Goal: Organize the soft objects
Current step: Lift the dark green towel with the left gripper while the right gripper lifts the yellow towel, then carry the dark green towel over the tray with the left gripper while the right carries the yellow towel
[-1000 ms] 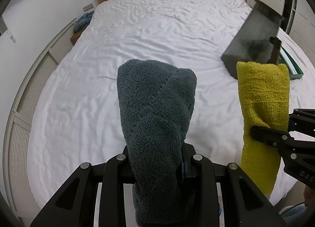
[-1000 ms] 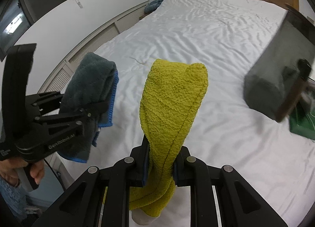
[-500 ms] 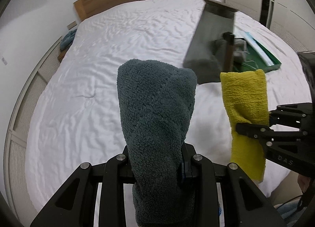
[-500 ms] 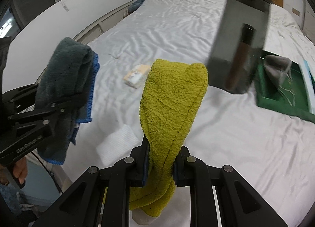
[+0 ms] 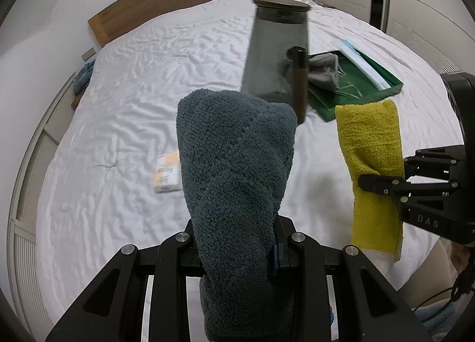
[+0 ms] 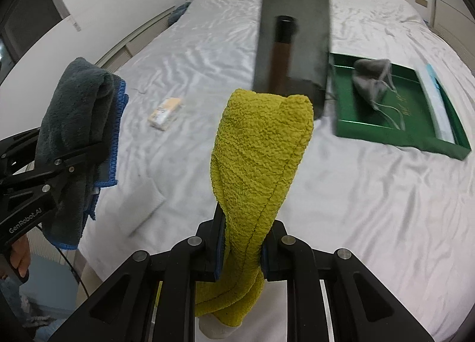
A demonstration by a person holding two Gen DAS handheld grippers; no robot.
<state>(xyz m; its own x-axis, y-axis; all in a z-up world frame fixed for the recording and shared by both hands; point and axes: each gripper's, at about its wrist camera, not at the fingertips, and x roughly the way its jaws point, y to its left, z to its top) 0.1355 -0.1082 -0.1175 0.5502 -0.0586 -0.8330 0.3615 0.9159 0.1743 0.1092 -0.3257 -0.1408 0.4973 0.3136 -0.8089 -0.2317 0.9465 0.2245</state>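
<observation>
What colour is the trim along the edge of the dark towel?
Bright blue, edging the dark grey towel; it shows best in the right wrist view.

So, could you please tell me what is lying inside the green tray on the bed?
Inside the green tray lie a crumpled grey cloth pouch with loose drawstrings and a pale flat strip along its far side. The dark container hides its near-left corner.
</observation>
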